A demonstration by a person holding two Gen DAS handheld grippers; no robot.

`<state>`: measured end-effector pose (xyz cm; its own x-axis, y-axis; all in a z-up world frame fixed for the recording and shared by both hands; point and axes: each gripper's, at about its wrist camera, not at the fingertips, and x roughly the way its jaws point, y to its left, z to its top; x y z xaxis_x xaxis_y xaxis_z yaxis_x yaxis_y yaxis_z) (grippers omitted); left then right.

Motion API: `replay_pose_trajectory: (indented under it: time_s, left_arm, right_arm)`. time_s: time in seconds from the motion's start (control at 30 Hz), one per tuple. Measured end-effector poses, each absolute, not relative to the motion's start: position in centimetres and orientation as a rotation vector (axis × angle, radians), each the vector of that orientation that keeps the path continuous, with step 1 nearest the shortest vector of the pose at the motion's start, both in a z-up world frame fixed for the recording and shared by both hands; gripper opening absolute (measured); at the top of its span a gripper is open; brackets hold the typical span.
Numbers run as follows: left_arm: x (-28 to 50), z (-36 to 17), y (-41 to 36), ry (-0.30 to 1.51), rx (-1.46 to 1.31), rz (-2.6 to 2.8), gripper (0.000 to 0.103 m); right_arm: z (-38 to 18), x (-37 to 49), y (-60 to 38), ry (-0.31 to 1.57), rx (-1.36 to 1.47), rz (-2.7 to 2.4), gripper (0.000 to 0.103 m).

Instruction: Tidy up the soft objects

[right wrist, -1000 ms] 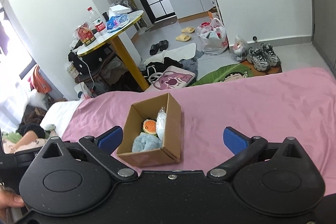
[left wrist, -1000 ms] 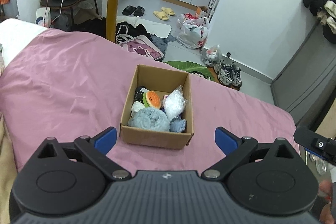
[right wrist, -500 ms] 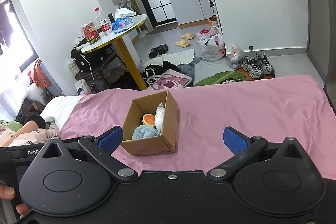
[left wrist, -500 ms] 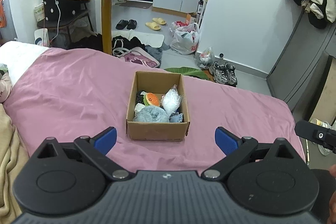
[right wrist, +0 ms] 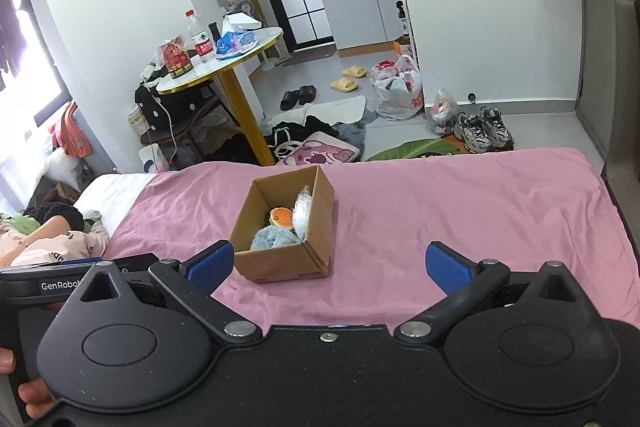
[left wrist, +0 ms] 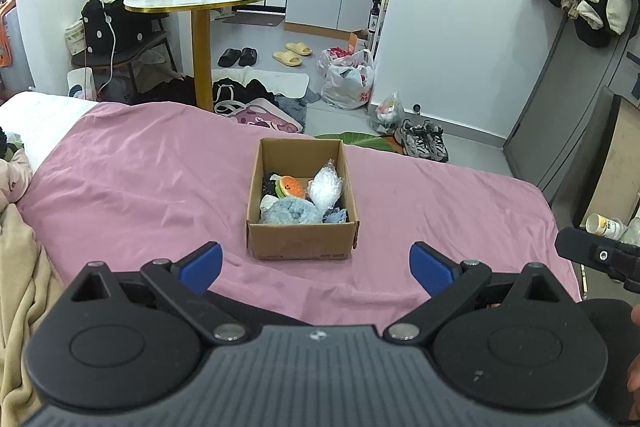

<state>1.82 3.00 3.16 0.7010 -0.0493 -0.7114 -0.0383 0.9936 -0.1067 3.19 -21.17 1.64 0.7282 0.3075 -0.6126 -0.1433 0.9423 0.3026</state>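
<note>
Both your tools are spread wide with nothing between the blue pads: the left tool [left wrist: 316,265] and the right tool [right wrist: 330,267] each hang back above the near part of the bed, well short of the goods.

Straight ahead of the left tool sits the cardboard box [left wrist: 301,241] on the pink sheet [left wrist: 140,187], its long axis running away from you, short wall facing you. From the right tool the same box lies ahead and to the left, turned so a corner points your way. So I'd say the left one has the squarer line in; which is actually closer, I can't tell.

Inside, everything's squishy. A fluffy blue-grey bundle [left wrist: 291,213] fills the near end, looks like plush or chenille. Behind it there's a little burger-shaped plushie [left wrist: 291,187], orange top with a green edge. On the right side a crinkly clear plastic bag [left wrist: 326,187] stands up, probably slippery and noisy to pinch. Something dark sits at the back left, too hidden to name.

The sheet is wrinkled soft fabric, so I'd guess the box can slide if you nudge it.
</note>
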Motion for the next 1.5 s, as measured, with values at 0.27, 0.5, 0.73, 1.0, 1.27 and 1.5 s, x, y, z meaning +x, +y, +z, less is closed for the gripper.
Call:
replay_pose_trajectory:
  time_s: [0.27, 0.5, 0.73, 1.0, 1.27, 1.5]
  left_arm:
    - [1.2, 3.0, 3.2, 0.791, -0.102, -0.004, 0.099]
    - [1.1, 2.7, 3.4, 0.797, -0.107, -0.002, 0.099]
    - [1.2, 2.5, 3.2, 0.801, -0.105, 0.006, 0.099]
    - [1.1, 2.4, 3.2, 0.8, -0.101, 0.007, 0.099]
    - [0.9, 2.3, 3.2, 0.797, -0.099, 0.007, 0.099]
    - [0.9, 2.3, 3.3, 0.799, -0.101, 0.011, 0.099]
  right_arm:
    - [0.9, 2.7, -20.9, 0.727, 0.23, 0.251, 0.103]
    - [0.1, 2.5, -20.9, 0.747, 0.236, 0.245, 0.103]
    - [-0.2, 2.6, -21.2, 0.754, 0.24, 0.23, 0.103]
    - [-0.3, 2.5, -21.3, 0.757, 0.233, 0.222, 0.103]
    - [-0.2, 2.4, -20.7, 0.762, 0.21, 0.222, 0.103]
    - [-0.4, 2.4, -20.6, 0.769, 0.201, 0.218, 0.103]
